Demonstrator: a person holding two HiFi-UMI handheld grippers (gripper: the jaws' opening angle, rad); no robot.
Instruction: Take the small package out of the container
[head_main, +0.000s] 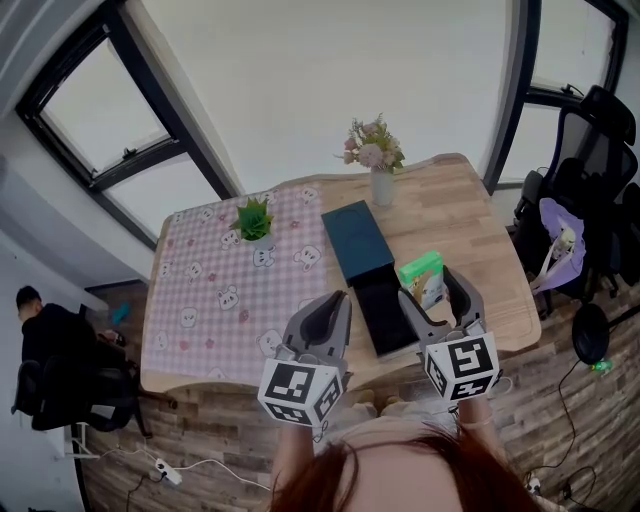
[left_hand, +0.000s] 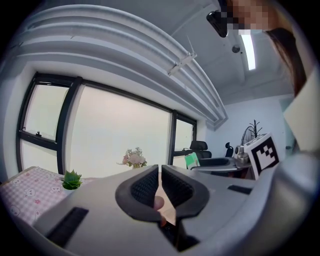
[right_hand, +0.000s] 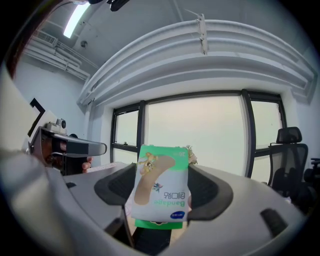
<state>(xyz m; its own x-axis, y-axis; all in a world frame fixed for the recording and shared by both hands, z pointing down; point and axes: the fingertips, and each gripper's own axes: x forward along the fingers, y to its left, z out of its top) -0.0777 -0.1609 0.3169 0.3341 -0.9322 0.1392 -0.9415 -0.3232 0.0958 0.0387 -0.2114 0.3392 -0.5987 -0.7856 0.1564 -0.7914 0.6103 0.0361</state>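
A small green and white bandage package (head_main: 424, 274) is held up in the air above the table's front right, with my right gripper (head_main: 436, 291) shut on it. In the right gripper view the package (right_hand: 161, 190) stands upright between the two pads and hides the gap between them. The container is a dark box: its black base (head_main: 386, 316) lies on the wooden table (head_main: 470, 215), and its teal lid (head_main: 355, 240) lies just behind it. My left gripper (head_main: 338, 304) hovers left of the base, shut and empty (left_hand: 160, 176).
A vase of flowers (head_main: 376, 160) stands at the table's back. A small potted plant (head_main: 255, 220) sits on the pink checked cloth (head_main: 205, 300). An office chair (head_main: 592, 165) stands at the right, and a seated person (head_main: 50, 350) at the lower left.
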